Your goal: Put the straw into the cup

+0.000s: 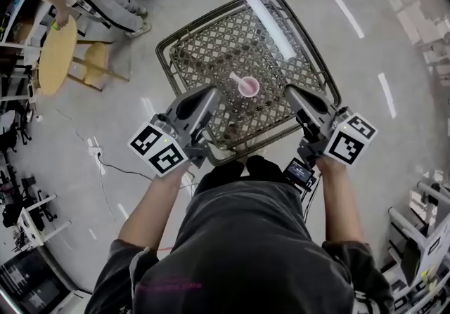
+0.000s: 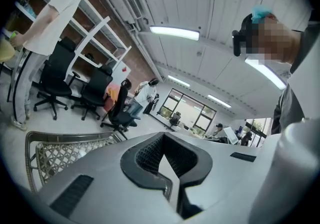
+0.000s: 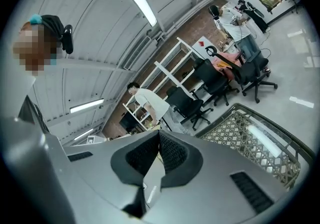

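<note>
Straw looks to be in the cup already, leaning out over its far-left rim. It's small in head view, so can't be sure the end is inside vs. lying just beside. Cup stands upright, about mid mesh table.

L gripper hangs near-left of cup, R gripper near-right. Both are apart from it, neither touching. Fingers: both pairs pressed tip to tip, nothing btwn them; each gripper's own view shows only closed pads.

Risks, as I judge:
- Cup is small, prob. light, and on open lattice its base may not sit flat. A brush from either gripper passing the cup → it tips, straw out.
- Straw leans off-centre and is long vs. cup → its weight could pull cup over to far-left, or straw slides out.
- If straw drops beside cup it may poke thru a mesh hole & fall to floor, hard to regrip.
- If its end is in fact outside cup, task isn't done. A regrasp needs fingers opened first, well clear of cup.
</note>
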{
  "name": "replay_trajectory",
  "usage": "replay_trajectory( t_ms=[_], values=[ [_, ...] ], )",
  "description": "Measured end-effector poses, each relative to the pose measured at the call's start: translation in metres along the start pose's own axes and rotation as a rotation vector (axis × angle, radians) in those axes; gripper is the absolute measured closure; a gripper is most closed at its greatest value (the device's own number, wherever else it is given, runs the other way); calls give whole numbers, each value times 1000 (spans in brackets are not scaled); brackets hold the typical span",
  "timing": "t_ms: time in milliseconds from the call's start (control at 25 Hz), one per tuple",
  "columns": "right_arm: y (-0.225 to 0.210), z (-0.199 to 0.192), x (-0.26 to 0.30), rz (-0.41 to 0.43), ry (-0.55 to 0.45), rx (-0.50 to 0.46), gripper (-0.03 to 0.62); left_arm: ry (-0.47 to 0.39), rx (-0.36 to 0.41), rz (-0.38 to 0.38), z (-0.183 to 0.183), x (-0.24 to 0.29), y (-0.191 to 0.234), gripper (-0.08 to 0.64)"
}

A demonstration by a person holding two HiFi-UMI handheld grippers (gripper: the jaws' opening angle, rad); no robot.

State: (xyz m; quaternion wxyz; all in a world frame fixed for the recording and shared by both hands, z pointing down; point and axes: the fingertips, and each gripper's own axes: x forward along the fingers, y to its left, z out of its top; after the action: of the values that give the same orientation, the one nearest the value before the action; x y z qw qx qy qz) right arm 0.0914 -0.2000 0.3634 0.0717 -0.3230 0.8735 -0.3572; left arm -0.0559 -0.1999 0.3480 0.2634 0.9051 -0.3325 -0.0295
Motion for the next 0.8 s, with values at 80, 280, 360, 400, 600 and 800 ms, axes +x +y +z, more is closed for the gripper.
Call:
replay_trajectory(
  t_ms=[80,280,360,400,600,800],
  values=[
    [3,3,3,8,4,-7,578,-9,14,-1,6,0,-3,551],
    [9,7,14,34,21,-24,578,-5,46,-5,12,-1,-7,551],
    [11,8,18,41,25,-28,578,-4,52,-2,13,-2,-5,551],
    [12,9,19,43,26,-31,578,-2,53,1,13,-2,-4,551],
    [16,13,21,49,27,-42,578,63,64,12,-5,-3,3,551],
    [20,10,22,51,33,-48,578,101,72,11,-19,-8,-2,551]
  ],
)
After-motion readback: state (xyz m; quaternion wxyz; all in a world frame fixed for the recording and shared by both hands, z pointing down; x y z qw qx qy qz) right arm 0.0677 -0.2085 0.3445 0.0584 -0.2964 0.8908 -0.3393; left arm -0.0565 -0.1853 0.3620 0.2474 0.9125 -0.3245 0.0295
